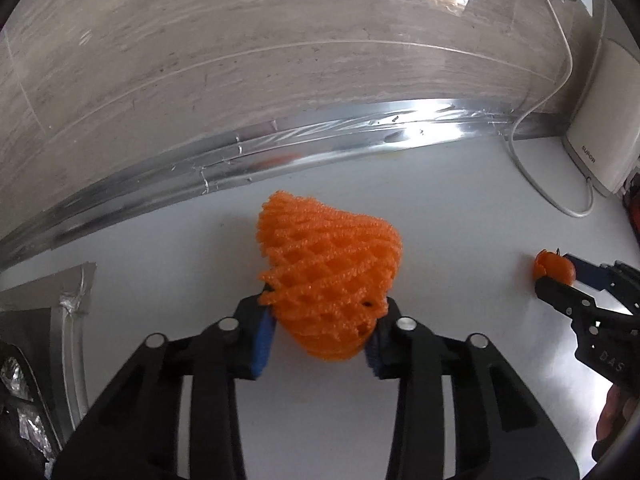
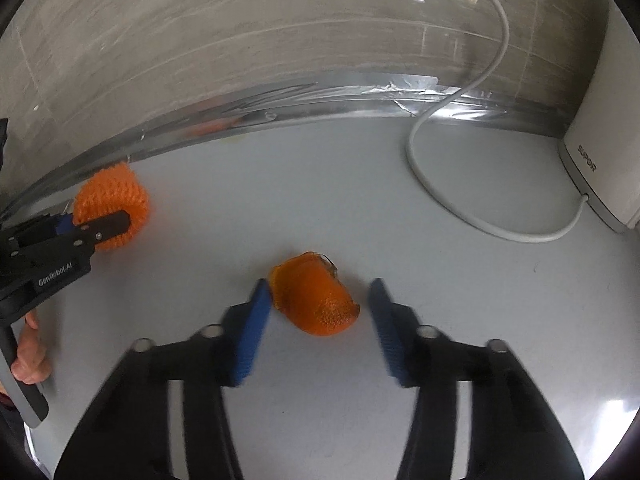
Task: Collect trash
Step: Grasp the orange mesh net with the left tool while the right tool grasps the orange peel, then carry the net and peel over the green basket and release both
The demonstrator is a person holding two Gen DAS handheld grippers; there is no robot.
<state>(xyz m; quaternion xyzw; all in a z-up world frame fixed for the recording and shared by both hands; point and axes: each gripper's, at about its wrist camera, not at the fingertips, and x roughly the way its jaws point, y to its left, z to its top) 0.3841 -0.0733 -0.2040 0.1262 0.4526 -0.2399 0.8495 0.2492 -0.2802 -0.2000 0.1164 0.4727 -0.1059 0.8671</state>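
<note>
My left gripper [image 1: 320, 332] is shut on an orange foam fruit net [image 1: 330, 276], pinching its near end between the blue pads; it also shows at the left of the right wrist view [image 2: 112, 204]. An orange peel [image 2: 314, 300] lies on the white counter [image 2: 320, 184] between the fingers of my right gripper [image 2: 318, 312], which is open around it; the left pad touches the peel, the right pad stands apart. In the left wrist view the right gripper [image 1: 560, 276] and the peel [image 1: 554, 266] show at the far right.
A white appliance [image 2: 600, 136] marked SUPOR stands at the back right, its grey cable [image 2: 440, 120] looping over the counter. Foil tape [image 1: 320, 140] runs along the base of the grey tiled wall. A foil-covered edge [image 1: 68, 320] lies at the left.
</note>
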